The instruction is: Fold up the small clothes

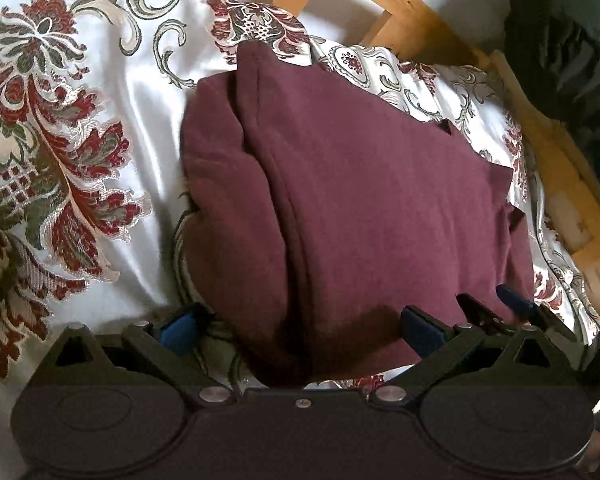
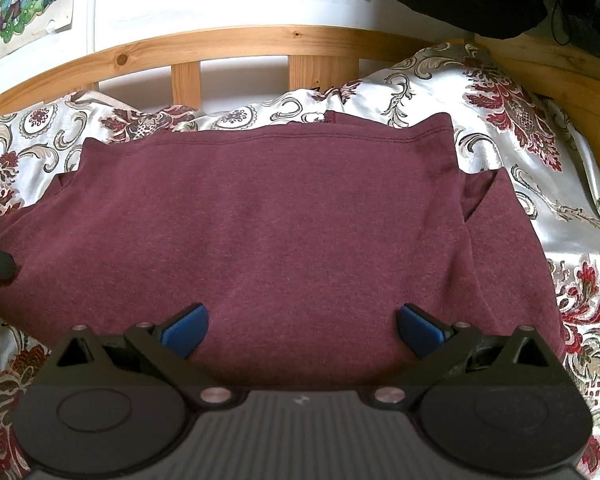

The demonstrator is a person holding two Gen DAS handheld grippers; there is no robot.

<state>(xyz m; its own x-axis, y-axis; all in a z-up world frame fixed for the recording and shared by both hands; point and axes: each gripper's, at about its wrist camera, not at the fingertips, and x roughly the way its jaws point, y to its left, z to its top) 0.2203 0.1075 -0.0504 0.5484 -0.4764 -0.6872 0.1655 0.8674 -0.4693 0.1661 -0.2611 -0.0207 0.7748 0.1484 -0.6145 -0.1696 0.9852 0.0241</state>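
The maroon garment (image 2: 284, 232) lies on the floral bedspread (image 1: 80, 160), near the wooden headboard (image 2: 236, 42). It is already folded into a compact, roughly rectangular bundle: a stitched hem runs straight along its far edge, and a second layer shows on the right side (a sleeve or side panel tucked in, I judge). From the left wrist view a long fold ridge runs down the bundle.

The right gripper (image 2: 302, 326) hovers at the near edge with its fingers wide apart, holding nothing. The left gripper (image 1: 296, 324) sits at the near left corner, its fingers also spread and empty; the right gripper's tips (image 1: 496, 304) show just beside it.

By my reading most of the folding is done. What may remain is one more halving or a squaring of the right-hand layer, then moving on to another item.
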